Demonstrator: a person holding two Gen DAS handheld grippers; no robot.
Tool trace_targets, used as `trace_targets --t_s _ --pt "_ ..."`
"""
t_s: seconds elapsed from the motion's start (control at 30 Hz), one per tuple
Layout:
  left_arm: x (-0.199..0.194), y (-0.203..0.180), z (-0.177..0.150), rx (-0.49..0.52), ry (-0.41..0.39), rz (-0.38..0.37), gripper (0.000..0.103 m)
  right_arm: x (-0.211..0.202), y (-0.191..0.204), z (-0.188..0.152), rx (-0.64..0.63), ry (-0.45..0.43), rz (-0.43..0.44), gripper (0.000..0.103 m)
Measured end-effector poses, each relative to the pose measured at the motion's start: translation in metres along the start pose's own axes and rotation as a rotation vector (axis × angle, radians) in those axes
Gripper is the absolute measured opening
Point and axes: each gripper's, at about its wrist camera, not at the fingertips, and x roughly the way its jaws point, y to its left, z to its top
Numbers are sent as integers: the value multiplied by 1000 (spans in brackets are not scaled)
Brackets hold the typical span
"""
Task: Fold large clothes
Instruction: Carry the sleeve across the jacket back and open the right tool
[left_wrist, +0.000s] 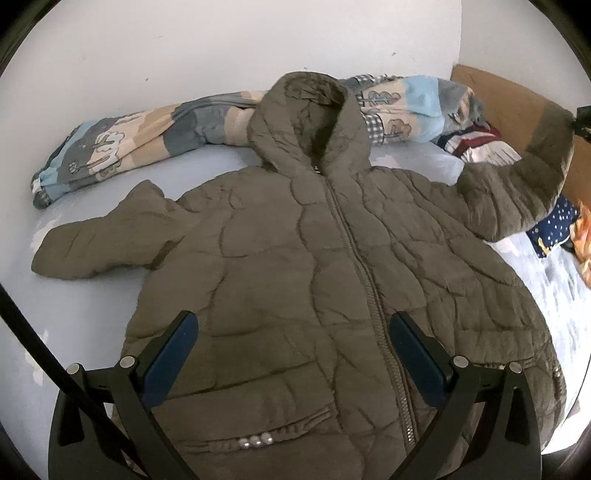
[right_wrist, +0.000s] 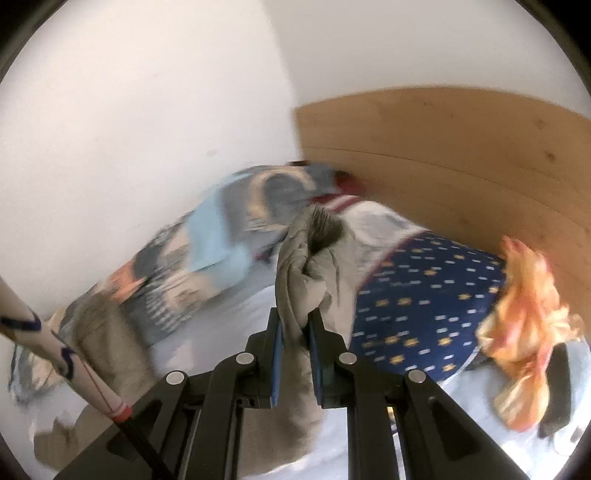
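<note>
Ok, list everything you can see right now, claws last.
Jacket: one, olive quilted, hooded, zipped, spread flat on bed.
Jacket sleeve: one, olive, lifted at right.
Blanket: one, blue-beige patterned, bunched along wall.
Bedsheet: one, pale blue, under everything.
Striped cloth: one, red-white-navy, by headboard.
Navy cloth: one, dotted, right side.
Orange cloth: one, far right.
Headboard: one, wooden.
Left claw: open, above jacket hem.
Right claw: shut on sleeve.
</note>
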Motion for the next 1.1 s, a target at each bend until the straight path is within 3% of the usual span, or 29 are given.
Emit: trace_targets --t_s 0.27,0.43,0.77,1.1 --pt "-13 33 -2 -62 -12 5 103 -18 156 -65 -205 80 154 14" --pt "-12 47 -2 -112 6 -5 103 -16 239 -128 -345 144 236 14" --pt "-1 56 -3 -148 50 16 103 41 316 -261 -470 358 345 13" --pt "5 56 -3 -161 66 21 103 59 339 -305 -522 399 357 13"
